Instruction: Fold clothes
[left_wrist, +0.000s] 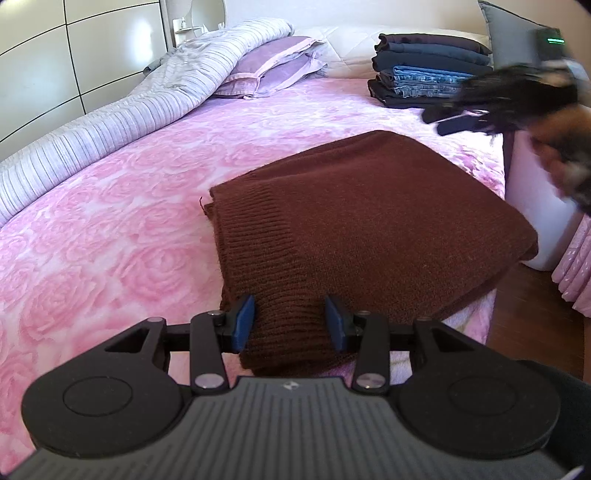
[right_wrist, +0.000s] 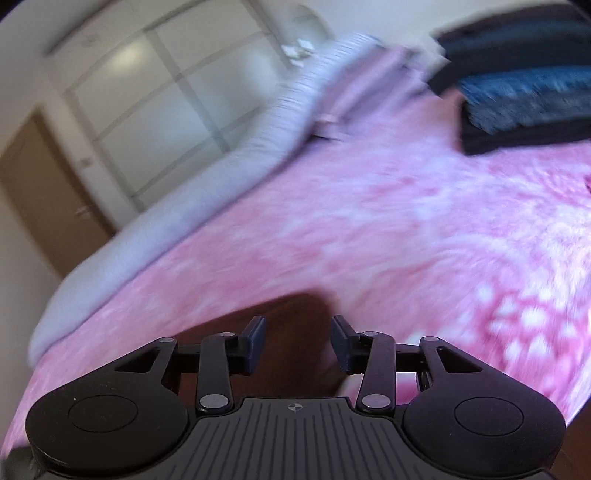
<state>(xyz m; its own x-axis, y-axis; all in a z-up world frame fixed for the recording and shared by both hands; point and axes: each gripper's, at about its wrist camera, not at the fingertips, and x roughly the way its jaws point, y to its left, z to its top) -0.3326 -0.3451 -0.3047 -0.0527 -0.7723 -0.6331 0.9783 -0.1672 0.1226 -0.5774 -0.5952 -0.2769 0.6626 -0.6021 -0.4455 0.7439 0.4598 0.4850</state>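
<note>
Left wrist view shows the brown knit sweater (left_wrist: 354, 221) folded into a thick rectangle on the pink rose-patterned bed (left_wrist: 110, 229), at the bed's near corner, with one edge close to the drop to the floor. The left gripper (left_wrist: 290, 321) has its blue pads spread on either side of a bunched ridge of the sweater's near ribbed edge; the pads (left_wrist: 243, 321) look close to the knit but not clamped. Beyond the sweater, towards the pillows (left_wrist: 273, 66), sits a stack of folded dark clothes and jeans (left_wrist: 428, 70). The right gripper (right_wrist: 297, 343) appears blurred beside that stack; in its own view its jaws stand apart over a dark brown patch, holding nothing.

Risks, as I judge them: closing on only the top layer would peel the fold open when lifted; a one-sided lift could let the heavy knit sag and unfold, or slide off the bed corner.
</note>
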